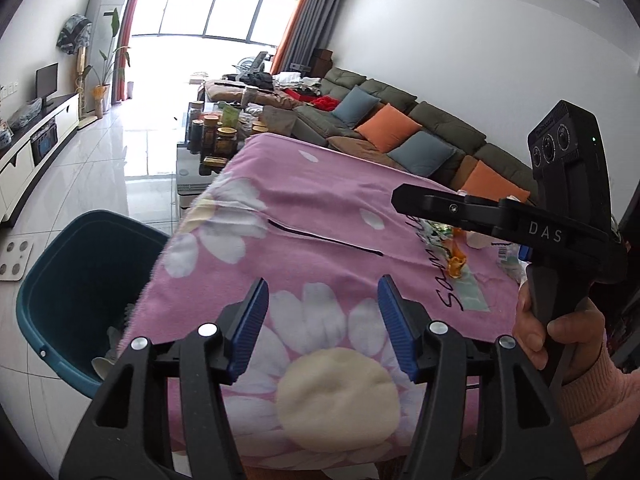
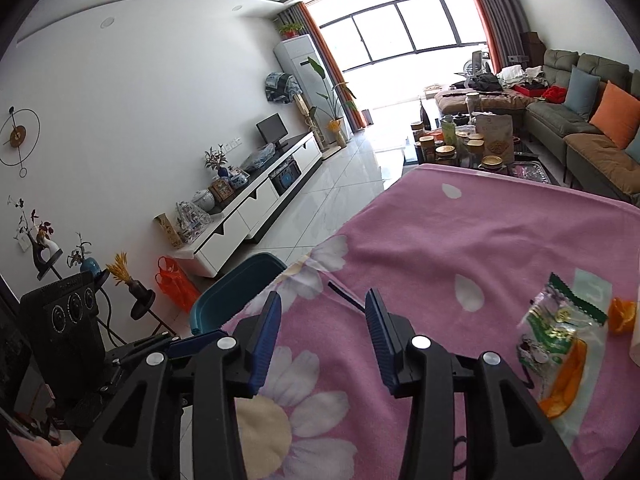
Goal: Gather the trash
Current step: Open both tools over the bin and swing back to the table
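Observation:
A table under a pink flowered cloth (image 1: pixel 328 216) (image 2: pixel 460 232) carries trash at its right side: a clear snack wrapper with green print (image 2: pixel 556 328), orange peel pieces (image 2: pixel 622 314) (image 1: pixel 458 264), and a thin black straw (image 1: pixel 320 236) (image 2: pixel 346 298). A teal bin (image 1: pixel 76 276) (image 2: pixel 236 284) stands on the floor at the table's left edge. My left gripper (image 1: pixel 322 292) is open and empty above the cloth. My right gripper (image 2: pixel 322 304) is open and empty, left of the wrapper; its body also shows in the left wrist view (image 1: pixel 500 216).
A long sofa with cushions (image 1: pixel 400 120) runs along the far right. A coffee table with jars (image 1: pixel 218 132) stands beyond the cloth. A white TV cabinet (image 2: pixel 256 204) lines the left wall. An orange plastic bag (image 2: pixel 174 280) lies on the floor.

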